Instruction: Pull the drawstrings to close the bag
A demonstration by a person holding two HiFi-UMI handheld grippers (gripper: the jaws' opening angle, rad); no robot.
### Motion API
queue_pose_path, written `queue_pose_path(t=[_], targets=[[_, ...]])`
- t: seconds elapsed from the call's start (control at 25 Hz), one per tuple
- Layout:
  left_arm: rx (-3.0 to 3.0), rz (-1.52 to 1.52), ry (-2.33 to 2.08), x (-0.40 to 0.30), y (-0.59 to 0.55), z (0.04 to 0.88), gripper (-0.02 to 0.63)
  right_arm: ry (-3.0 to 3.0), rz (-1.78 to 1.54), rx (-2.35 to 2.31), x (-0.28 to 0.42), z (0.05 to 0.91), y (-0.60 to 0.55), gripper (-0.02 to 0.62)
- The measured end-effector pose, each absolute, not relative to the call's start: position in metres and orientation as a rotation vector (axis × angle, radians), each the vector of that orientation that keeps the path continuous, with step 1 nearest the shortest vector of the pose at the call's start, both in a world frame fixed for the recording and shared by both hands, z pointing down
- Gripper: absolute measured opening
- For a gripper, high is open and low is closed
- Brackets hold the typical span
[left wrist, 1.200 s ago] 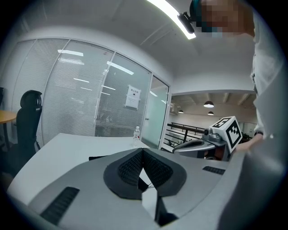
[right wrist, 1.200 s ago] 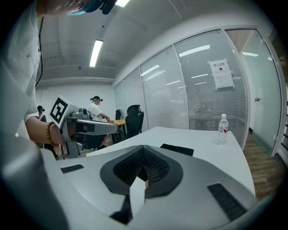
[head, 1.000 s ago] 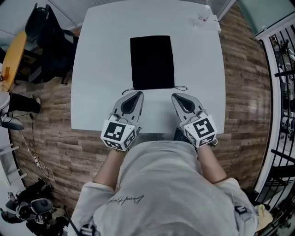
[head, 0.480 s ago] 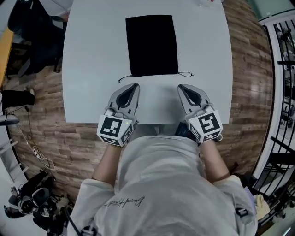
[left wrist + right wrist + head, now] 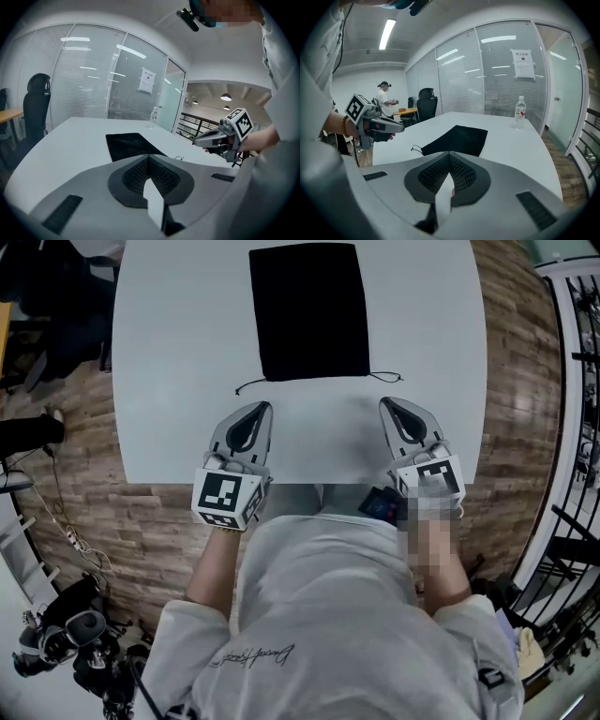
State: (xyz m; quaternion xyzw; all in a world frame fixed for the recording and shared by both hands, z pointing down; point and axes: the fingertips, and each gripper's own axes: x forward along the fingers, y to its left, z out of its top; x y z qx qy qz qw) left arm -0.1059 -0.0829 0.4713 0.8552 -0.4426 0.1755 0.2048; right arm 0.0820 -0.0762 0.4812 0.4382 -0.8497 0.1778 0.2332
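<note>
**Closed tongs just short of the bag**

A flat black bag point(image 5: 309, 310) lies on the white table point(image 5: 178, 352). Its drawstrings point(image 5: 246, 384) trail out at both near corners. The left tongs point(image 5: 259, 409) and right tongs point(image 5: 388, 403), both closed and empty, point toward the bag's near edge. Each tip is near a cord end but apart from it. Wood-plank floor point(image 5: 516, 381) surrounds the table.
</note>
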Motion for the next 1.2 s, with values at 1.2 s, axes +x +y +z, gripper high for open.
queue_pose_path(t=[1.2], targets=[[2.322,1.083,-1.257,-0.168,-0.117,0.6,0.118,-2.154,0.55,1.259,0.125,0.557,-0.09,0.097]])
